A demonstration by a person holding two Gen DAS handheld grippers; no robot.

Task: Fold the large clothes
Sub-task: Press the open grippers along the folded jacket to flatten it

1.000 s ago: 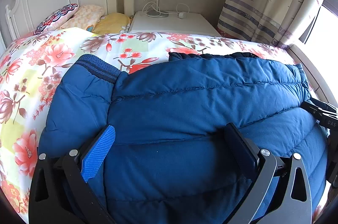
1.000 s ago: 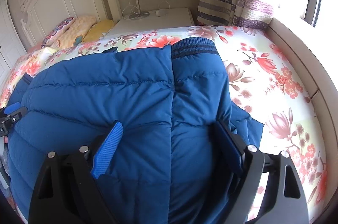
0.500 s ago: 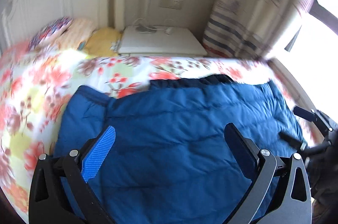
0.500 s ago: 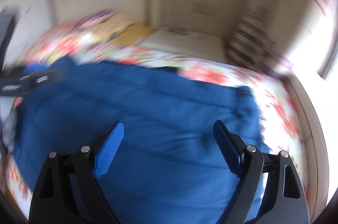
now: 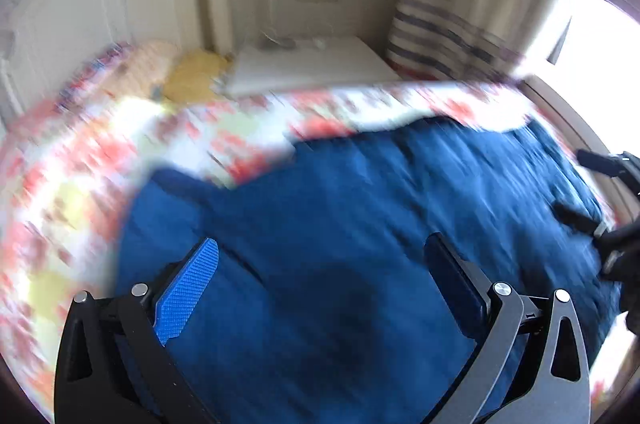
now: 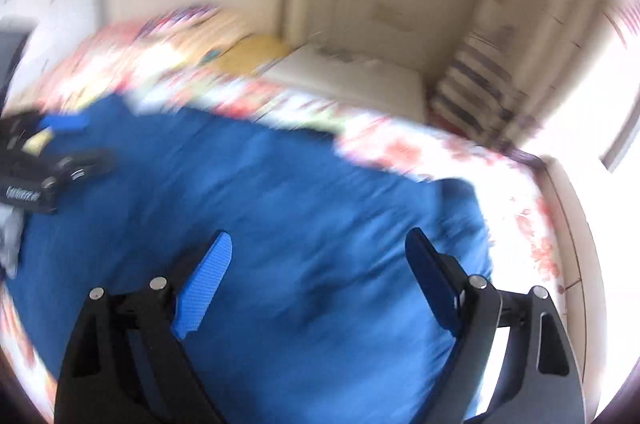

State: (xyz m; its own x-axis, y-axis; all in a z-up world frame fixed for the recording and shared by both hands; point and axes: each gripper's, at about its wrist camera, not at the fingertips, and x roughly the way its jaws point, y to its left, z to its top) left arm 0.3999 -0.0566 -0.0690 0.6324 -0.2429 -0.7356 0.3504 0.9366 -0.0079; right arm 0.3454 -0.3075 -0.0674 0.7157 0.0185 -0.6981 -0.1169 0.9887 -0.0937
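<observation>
You have pulled both hands up and back from the blue padded jacket (image 5: 360, 224), so it now sits further from the cameras than it did a second ago, when it filled the lower part of both views. It lies folded and flat on the flowered bed cover (image 5: 80, 183), its sleeves tucked over the body, with the nightstand (image 5: 312, 63) and headboard (image 5: 100, 3) beyond it. Your left gripper (image 5: 320, 276) hangs above the jacket with its fingers wide apart and nothing between them; your right gripper (image 6: 320, 264) is the same, wide and empty, and its view has swung to take in more of the jacket's width. Each gripper shows at the edge of the other's view, at opposite sides of the jacket. Both pictures are smeared by motion, so fine creases cannot be read. My judgement: the last fold is set and let go, and you are clear to choose the next hold, probably for one more fold.
</observation>
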